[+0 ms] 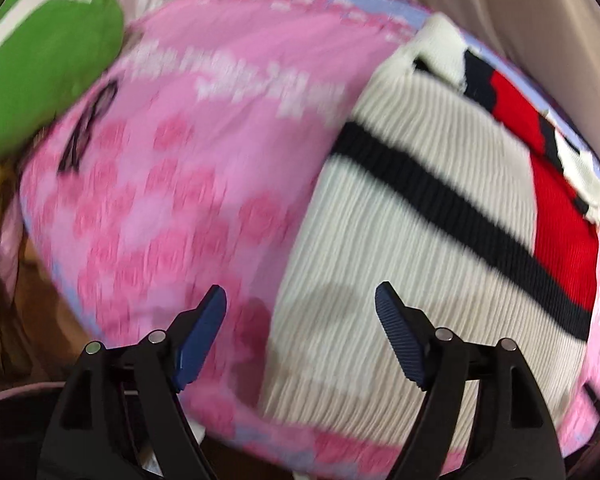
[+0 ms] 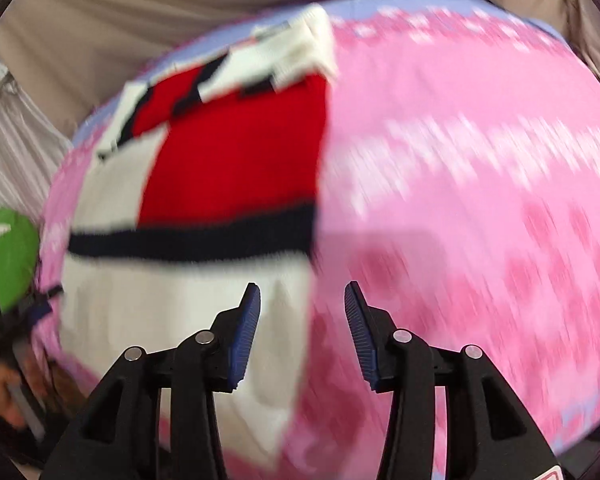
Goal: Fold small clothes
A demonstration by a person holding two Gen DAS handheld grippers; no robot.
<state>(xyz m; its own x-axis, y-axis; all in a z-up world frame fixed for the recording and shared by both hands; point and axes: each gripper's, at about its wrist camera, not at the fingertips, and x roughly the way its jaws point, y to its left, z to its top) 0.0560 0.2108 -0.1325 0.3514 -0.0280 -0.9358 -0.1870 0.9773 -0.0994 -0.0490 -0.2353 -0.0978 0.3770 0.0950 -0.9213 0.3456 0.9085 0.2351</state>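
A small knit sweater, cream ribbed with a black stripe and a red block, lies folded on a pink patterned cloth. It also shows in the right wrist view, on the left half of the pink cloth. My left gripper is open and empty, just above the sweater's near left edge. My right gripper is open and empty, over the sweater's near right edge. Both views are motion-blurred.
A green cushion with white stripes sits at the far left of the cloth; it also shows in the right wrist view. Beige fabric lies behind. A hand on the other gripper's handle shows at lower left.
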